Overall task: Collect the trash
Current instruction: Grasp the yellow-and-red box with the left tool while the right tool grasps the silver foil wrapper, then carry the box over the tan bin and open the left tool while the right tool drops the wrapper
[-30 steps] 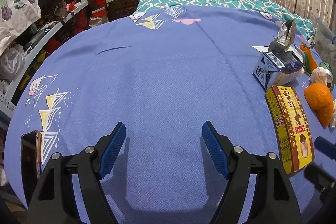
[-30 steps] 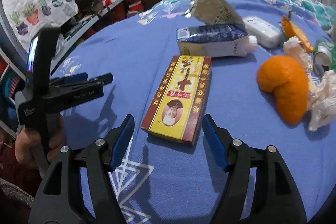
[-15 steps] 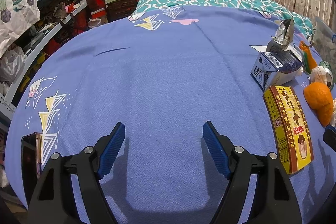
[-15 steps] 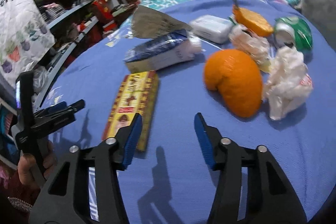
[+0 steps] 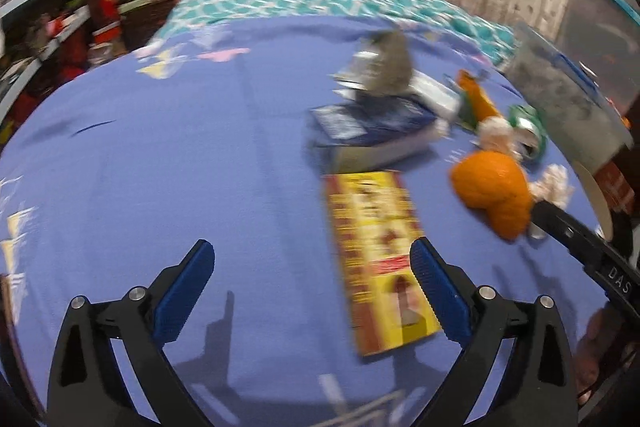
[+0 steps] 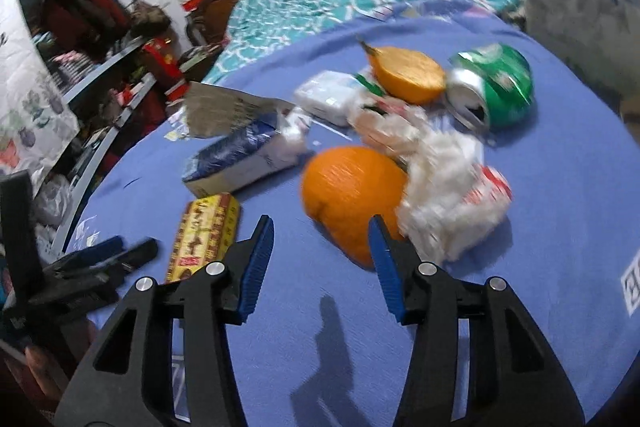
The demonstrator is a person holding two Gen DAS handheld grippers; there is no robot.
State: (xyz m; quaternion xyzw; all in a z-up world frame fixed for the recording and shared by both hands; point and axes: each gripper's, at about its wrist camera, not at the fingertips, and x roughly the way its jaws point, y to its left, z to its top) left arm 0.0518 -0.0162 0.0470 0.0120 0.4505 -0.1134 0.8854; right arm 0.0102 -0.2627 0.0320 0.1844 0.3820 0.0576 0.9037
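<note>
**Trash spread on blue bed cover; both grippers empty**

On the blue bed cover [image 5: 168, 163] the trash lay gathered toward the right side. Nearest was a yellow and red flat box [image 5: 378, 259], lying lengthwise, its near right edge just beside the left gripper's right pad. Beyond it lay a dark blue carton [image 5: 376, 131] on its side with a torn grey flap raised. To the right of the box sat an orange peel [image 6: 352, 187], touching crumpled white paper [image 6: 444, 195]. Farther off were a crushed green can [image 6: 496, 87], a cut orange fruit half [image 6: 412, 71] and a white packet [image 6: 328, 95].

The left gripper [image 5: 310, 291] stood wide, its jaws having just been opening, with only cover between them. The right gripper [image 6: 320, 259] stood at a moderate gap, jaws slightly opening after narrowing, nothing held; the peel lay just beyond its right pad. Both views were blurred. A grey bin [image 5: 568, 107] stood at the far right edge.
</note>
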